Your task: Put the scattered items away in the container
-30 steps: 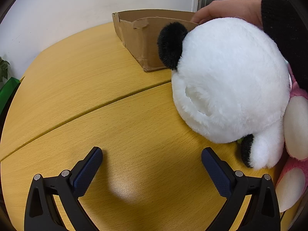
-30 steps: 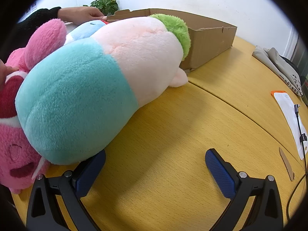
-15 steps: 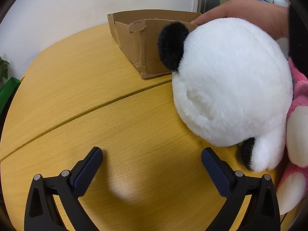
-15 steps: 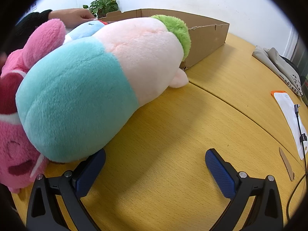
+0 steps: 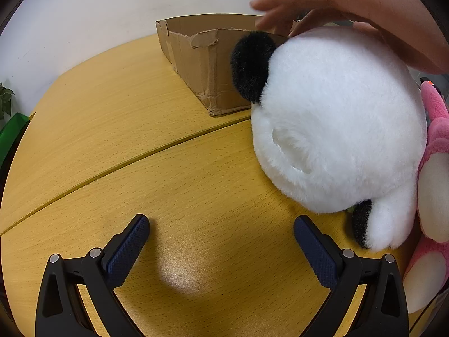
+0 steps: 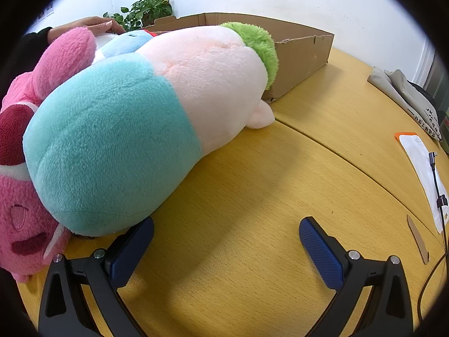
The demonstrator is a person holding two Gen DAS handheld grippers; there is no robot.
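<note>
A white panda plush (image 5: pixel 336 129) with black ears lies on the wooden table in front of a cardboard box (image 5: pixel 202 59), to the right of my open left gripper (image 5: pixel 221 230). A pink plush (image 5: pixel 435 168) presses against its right side. In the right wrist view a long teal and pale-pink plush (image 6: pixel 134 129) with a green tuft reaches toward the cardboard box (image 6: pixel 303 50). Its teal end rests just above the left finger of my open right gripper (image 6: pixel 226 234). The pink plush (image 6: pixel 25 168) lies left of it. Neither gripper holds anything.
A bare hand (image 5: pixel 350 8) hovers over the panda and the box's near edge; the hand (image 6: pixel 92 25) with a dark sleeve shows far left in the right wrist view. A grey bag (image 6: pixel 407 95), a white sheet (image 6: pixel 421 168) and a cable lie at the table's right. A potted plant (image 6: pixel 143 8) stands behind the box.
The cardboard box has slid a little toward the left in the left wrist view, and the hand has lifted off its edge to above the panda. Both grippers have stayed put.
</note>
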